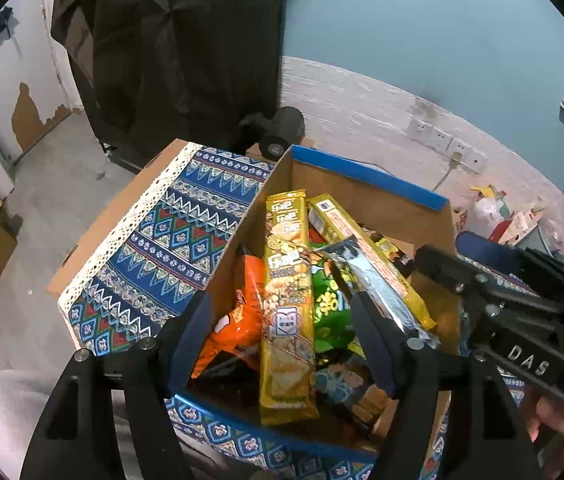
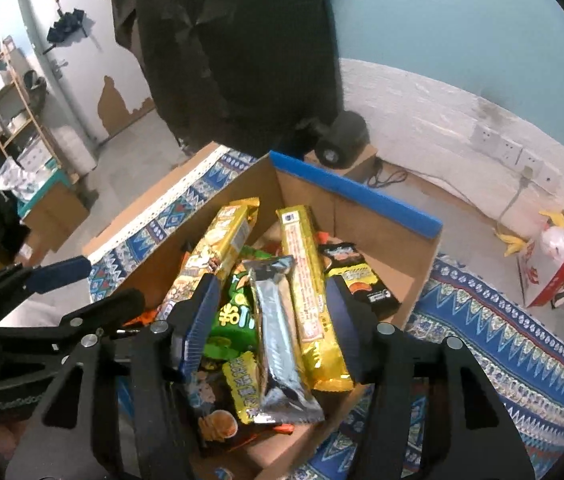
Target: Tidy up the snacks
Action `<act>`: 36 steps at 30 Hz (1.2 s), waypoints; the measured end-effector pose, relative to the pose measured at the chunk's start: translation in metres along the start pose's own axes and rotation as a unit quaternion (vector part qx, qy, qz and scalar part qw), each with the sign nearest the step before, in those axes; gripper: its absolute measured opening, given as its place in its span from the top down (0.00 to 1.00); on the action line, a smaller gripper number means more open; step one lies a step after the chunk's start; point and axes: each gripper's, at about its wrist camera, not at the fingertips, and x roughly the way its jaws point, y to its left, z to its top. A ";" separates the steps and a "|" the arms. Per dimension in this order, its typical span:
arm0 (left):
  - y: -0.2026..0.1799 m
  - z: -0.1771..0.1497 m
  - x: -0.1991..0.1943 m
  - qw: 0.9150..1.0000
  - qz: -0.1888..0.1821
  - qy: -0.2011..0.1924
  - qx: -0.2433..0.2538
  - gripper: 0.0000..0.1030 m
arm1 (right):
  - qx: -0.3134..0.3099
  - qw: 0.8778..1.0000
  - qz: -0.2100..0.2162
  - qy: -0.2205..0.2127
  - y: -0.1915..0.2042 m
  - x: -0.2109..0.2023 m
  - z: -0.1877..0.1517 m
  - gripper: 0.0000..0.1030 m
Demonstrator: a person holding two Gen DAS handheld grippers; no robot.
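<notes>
Hovered over cardboard box (image 1: 365,196) with left gripper (image 1: 282,332) and right gripper (image 2: 272,320) both released, gripping nothing, snack packs (image 2: 278,332) piled inside box, probably just dropped.

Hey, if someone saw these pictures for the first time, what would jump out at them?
Probably the cardboard box in the middle, crammed with bright snack packs: two long yellow ones, a silver one and a green one. Next, the patterned blue cloth under the box, and both grippers open above the snacks.
</notes>
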 end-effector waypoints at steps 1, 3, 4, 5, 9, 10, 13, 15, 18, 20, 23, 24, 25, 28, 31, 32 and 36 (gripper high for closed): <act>-0.001 0.000 -0.003 1.000 -0.003 -0.002 0.003 0.28 | 0.000 1.000 -0.003 -0.002 -0.001 -0.004 0.001 0.45; -0.005 0.000 -0.010 1.000 -0.001 -0.007 0.011 0.28 | -0.001 1.000 -0.014 -0.011 -0.003 -0.014 0.001 0.38; -0.009 0.001 -0.018 1.000 -0.003 -0.016 0.019 0.27 | 0.000 1.000 -0.022 -0.018 -0.004 -0.020 0.000 0.32; -0.011 0.001 -0.025 0.999 -0.004 -0.025 0.024 0.24 | 0.002 0.999 -0.034 -0.027 -0.006 -0.030 -0.001 0.28; -0.020 -0.001 -0.047 0.997 0.000 -0.063 0.038 0.16 | -0.002 0.997 -0.060 -0.046 -0.007 -0.054 -0.004 0.23; -0.023 -0.001 -0.051 0.997 0.002 -0.068 0.041 0.16 | -0.001 0.996 -0.067 -0.052 -0.008 -0.063 -0.006 0.23; -0.033 -0.001 -0.059 0.995 0.002 -0.080 0.052 0.11 | 0.003 0.995 -0.078 -0.063 -0.010 -0.079 -0.010 0.23; -0.042 -0.003 -0.066 0.994 -0.005 -0.086 0.066 0.10 | 0.009 0.994 -0.081 -0.068 -0.013 -0.090 -0.013 0.23; -0.054 -0.006 -0.073 0.992 -0.009 -0.093 0.085 0.09 | 0.018 0.993 -0.090 -0.076 -0.018 -0.105 -0.017 0.23; -0.059 -0.009 -0.079 0.991 -0.016 -0.098 0.091 0.08 | 0.019 0.992 -0.098 -0.082 -0.021 -0.115 -0.021 0.22; -0.064 -0.011 -0.085 0.990 -0.024 -0.106 0.094 0.03 | 0.022 0.991 -0.105 -0.085 -0.026 -0.125 -0.027 0.22; -0.066 -0.011 -0.086 0.989 -0.025 -0.108 0.097 0.03 | 0.023 0.990 -0.106 -0.085 -0.028 -0.128 -0.029 0.22; -0.067 -0.012 -0.088 0.989 -0.025 -0.109 0.098 0.03 | 0.024 0.990 -0.107 -0.085 -0.029 -0.130 -0.031 0.22; -0.071 -0.013 -0.089 0.988 -0.028 -0.109 0.103 0.03 | 0.020 0.990 -0.111 -0.086 -0.032 -0.136 -0.037 0.22; -0.074 -0.015 -0.092 0.987 -0.039 -0.112 0.107 0.03 | 0.018 0.989 -0.114 -0.088 -0.033 -0.141 -0.044 0.22; -0.074 -0.015 -0.092 0.987 -0.042 -0.113 0.107 0.03 | 0.016 0.989 -0.116 -0.088 -0.033 -0.142 -0.045 0.22; -0.079 -0.014 -0.091 0.987 -0.042 -0.111 0.111 0.03 | 0.011 0.988 -0.126 -0.089 -0.035 -0.145 -0.050 0.22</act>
